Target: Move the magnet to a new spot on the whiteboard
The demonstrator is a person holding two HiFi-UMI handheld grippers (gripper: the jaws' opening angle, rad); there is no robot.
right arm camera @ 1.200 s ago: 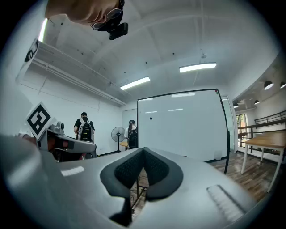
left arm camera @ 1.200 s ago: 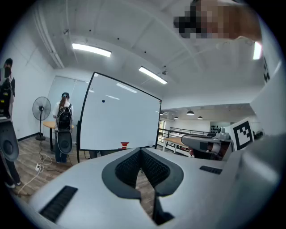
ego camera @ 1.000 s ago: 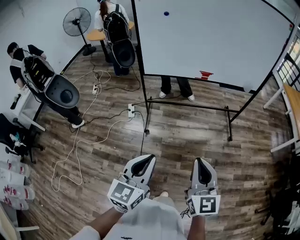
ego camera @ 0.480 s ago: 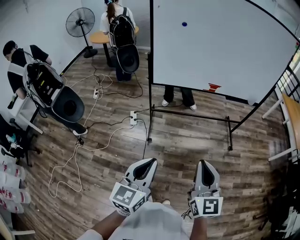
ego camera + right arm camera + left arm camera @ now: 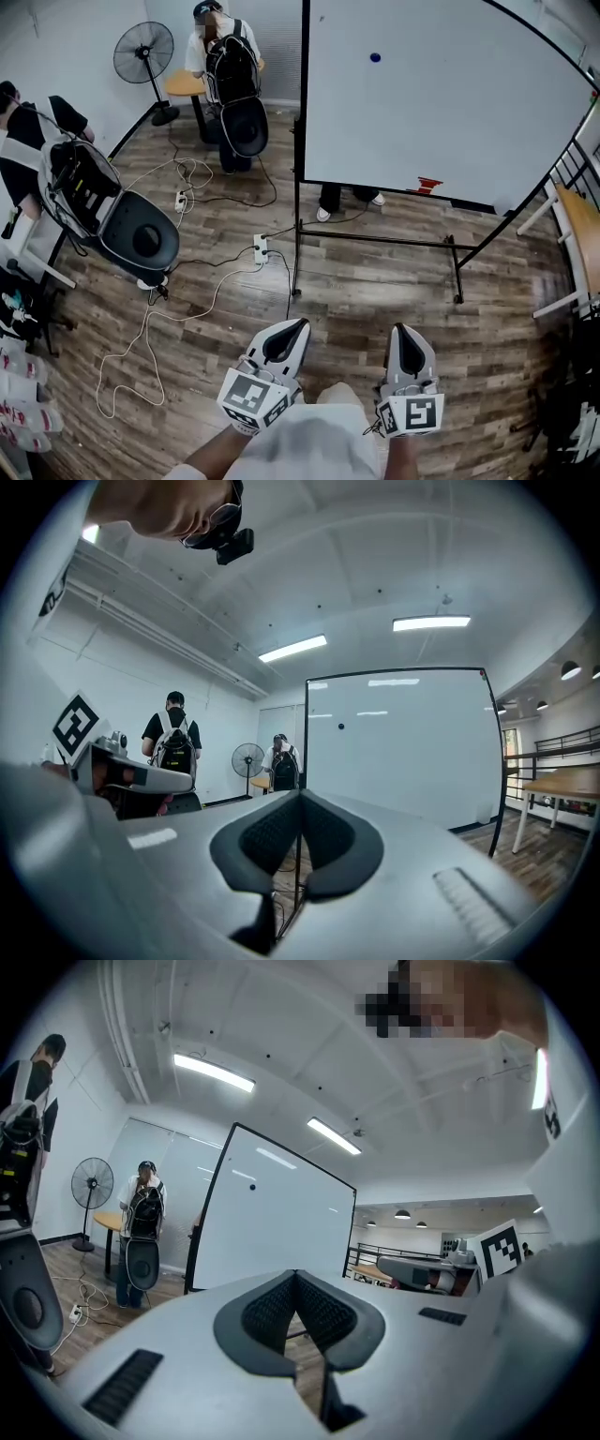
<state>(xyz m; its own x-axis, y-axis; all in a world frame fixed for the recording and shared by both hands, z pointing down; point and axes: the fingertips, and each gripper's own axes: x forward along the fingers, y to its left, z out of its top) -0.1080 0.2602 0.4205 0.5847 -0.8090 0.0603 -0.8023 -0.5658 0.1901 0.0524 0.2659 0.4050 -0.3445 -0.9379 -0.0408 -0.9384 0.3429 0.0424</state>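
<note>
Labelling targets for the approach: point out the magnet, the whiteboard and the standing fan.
magnet [image 5: 375, 57], head view, centre of the blue dot.
whiteboard [image 5: 450, 112], head view, bare white surface below the magnet.
standing fan [image 5: 143, 52], head view, middle of its round cage.

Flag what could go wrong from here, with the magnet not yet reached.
1. Loose cables and a power strip lie on the floor short of the whiteboard: a trip hazard.
2. The stand's low bar crosses in front of it: feet could catch there.
3. The magnet sits high up, and both the left tongs and right tongs are shut: unless opened first, they may only knock it.
</note>
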